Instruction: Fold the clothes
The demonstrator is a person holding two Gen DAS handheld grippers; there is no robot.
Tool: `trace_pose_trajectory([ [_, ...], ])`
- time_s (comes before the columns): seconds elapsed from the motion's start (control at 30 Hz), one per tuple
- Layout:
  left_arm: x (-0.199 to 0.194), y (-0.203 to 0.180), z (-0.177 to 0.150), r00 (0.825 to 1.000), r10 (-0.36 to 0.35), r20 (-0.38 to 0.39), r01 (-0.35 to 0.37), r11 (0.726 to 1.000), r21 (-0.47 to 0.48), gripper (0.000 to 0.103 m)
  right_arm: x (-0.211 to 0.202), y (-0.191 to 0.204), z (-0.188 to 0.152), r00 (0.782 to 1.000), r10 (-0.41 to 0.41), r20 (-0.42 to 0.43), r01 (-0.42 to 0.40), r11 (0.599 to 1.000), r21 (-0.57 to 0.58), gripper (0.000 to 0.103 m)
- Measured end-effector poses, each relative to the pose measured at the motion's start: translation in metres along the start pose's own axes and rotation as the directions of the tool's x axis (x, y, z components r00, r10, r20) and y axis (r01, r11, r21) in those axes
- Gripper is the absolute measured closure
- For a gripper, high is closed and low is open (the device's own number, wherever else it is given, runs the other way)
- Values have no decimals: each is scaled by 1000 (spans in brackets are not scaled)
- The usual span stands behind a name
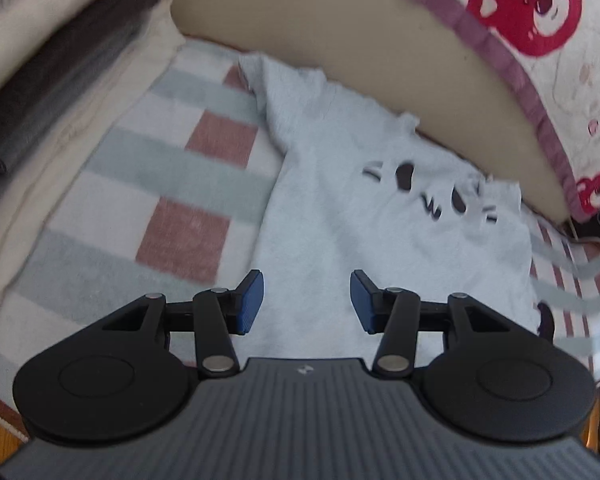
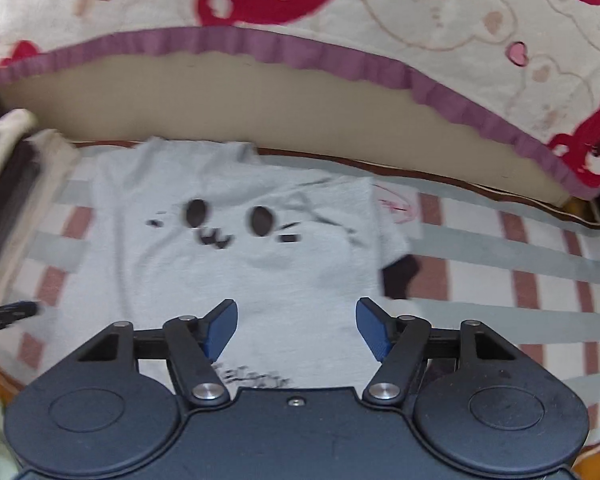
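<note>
A light grey T-shirt (image 2: 228, 264) with a black cartoon face printed on it lies spread on a striped blanket (image 2: 500, 264). In the left wrist view the same T-shirt (image 1: 332, 216) stretches away from me, its top edge rumpled against a beige cushion. My left gripper (image 1: 307, 302) hovers above the shirt's lower part, open, nothing between its blue pads. My right gripper (image 2: 296, 328) also hangs over the shirt's lower part, open and holding nothing. A black patch (image 2: 398, 276) shows at the shirt's right edge. The tip of the left gripper (image 2: 16, 310) pokes in at the left.
The beige cushion (image 1: 340, 32) and a bear-print cover (image 2: 420, 12) with purple trim rise behind the shirt. Stacked folded fabrics in cream and dark grey (image 1: 40, 92) lie to the left. The blanket's striped surface (image 1: 148, 184) shows on both sides of the shirt.
</note>
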State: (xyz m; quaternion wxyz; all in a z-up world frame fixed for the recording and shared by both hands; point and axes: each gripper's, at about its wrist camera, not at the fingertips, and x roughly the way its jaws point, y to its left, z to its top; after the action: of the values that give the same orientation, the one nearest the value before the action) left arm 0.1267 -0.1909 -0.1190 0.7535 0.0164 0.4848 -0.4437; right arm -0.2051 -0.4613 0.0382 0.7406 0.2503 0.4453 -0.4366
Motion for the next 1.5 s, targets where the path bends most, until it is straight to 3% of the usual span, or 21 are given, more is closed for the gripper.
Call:
trace_pose_trajectory([
  [0.07, -2, -13, 8, 999, -5, 31, 5, 1000, 6, 56, 16, -8, 16, 1000, 17, -22, -16, 999, 34, 32],
  [0.13, 8, -23, 14, 1000, 24, 13, -24, 1000, 8, 56, 35, -15, 33, 997, 54, -50, -52, 997, 52, 32],
  [0.23, 31, -31, 16, 998, 71, -2, -70, 988, 141, 56, 76, -28, 56, 993, 88, -81, -84, 995, 60, 32],
  [0.37, 65, -28, 26, 992, 125, -29, -112, 953, 283, 56, 146, -48, 76, 993, 48, -107, -47, 999, 15, 32],
  [0.47, 105, -1, 59, 984, 167, -65, -142, 948, 285, 56, 195, -61, 75, 998, 8, -67, -10, 1000, -28, 33],
  [0.6, 156, 8, 117, 980, 183, -78, -159, 956, 245, 56, 216, -76, 66, 989, 147, 28, -148, 988, 42, 36],
  [0.7, 192, -2, 151, 978, 197, -63, -175, 951, 254, 52, 236, -86, 70, 996, 78, 53, -82, 994, 75, 38],
  [0.77, 213, -10, 165, 974, 221, -54, -199, 944, 263, 51, 246, -91, 72, 995, 101, 21, -103, 990, 93, 94],
  [0.8, 221, -13, 170, 971, 234, -51, -212, 940, 267, 51, 244, -92, 70, 991, 133, 14, -134, 986, 96, 99],
  [0.9, 225, -20, 173, 974, 227, -22, -213, 940, 266, 50, 206, -102, 47, 975, 197, 103, -210, 969, 130, 99],
  [1.0, 218, -20, 167, 977, 211, 12, -207, 947, 244, 46, 160, -126, 5, 966, 207, 151, -239, 941, 239, 99],
  [1.03, 216, -19, 165, 976, 216, 20, -215, 947, 241, 46, 152, -135, -13, 970, 214, 112, -238, 929, 283, 99],
  [1.1, 214, -14, 160, 973, 227, 31, -228, 946, 231, 46, 150, -149, -48, 979, 199, -45, -168, 913, 371, 99],
  [1.17, 212, -9, 157, 971, 237, 37, -239, 946, 221, 46, 159, -161, -78, 967, 192, -168, -93, 879, 467, 99],
  [1.33, 215, 7, 159, 977, 212, 4, -211, 966, 148, 46, 163, -160, -94, 977, 138, -161, -52, 892, 450, 99],
  [1.5, 217, 16, 164, 982, 191, -9, -188, 975, 119, 44, 168, -153, -68, 950, 150, -274, -47, 935, 351, 91],
])
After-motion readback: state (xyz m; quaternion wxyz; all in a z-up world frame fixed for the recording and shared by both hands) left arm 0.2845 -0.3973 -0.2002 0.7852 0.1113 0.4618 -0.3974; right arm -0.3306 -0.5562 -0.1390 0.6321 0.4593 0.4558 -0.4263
